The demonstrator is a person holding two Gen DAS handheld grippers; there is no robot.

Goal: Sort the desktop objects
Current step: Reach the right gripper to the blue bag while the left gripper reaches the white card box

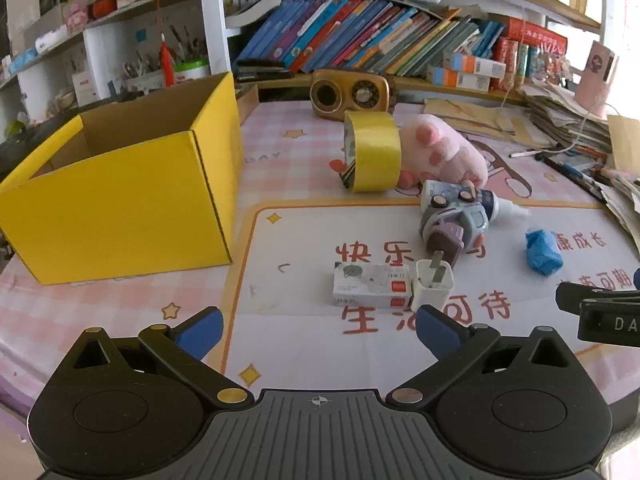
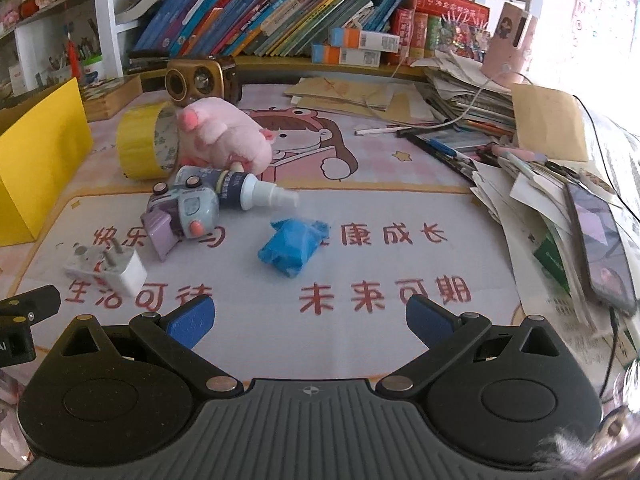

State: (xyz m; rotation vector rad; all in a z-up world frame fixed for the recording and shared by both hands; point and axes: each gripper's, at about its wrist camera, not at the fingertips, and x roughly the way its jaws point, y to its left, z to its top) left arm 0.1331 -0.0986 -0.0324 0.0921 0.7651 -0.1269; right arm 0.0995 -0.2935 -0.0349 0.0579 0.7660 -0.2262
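An open yellow cardboard box (image 1: 120, 196) stands at the left of the desk. On the desk mat lie a yellow tape roll (image 1: 372, 152), a pink plush paw (image 1: 444, 148), a spray bottle (image 2: 256, 192), a grey toy camera (image 1: 452, 224), a white charger plug (image 1: 434, 286) next to a small white box (image 1: 370, 290), and a crumpled blue wrapper (image 2: 294, 250). My left gripper (image 1: 318, 332) is open and empty, just short of the plug and small box. My right gripper (image 2: 308, 322) is open and empty, in front of the blue wrapper.
A gold retro speaker (image 1: 350, 94) and a row of books (image 1: 360, 36) stand at the back. Stacks of paper, pens and a phone (image 2: 600, 248) crowd the right side. The right gripper's body shows at the left wrist view's right edge (image 1: 604, 312).
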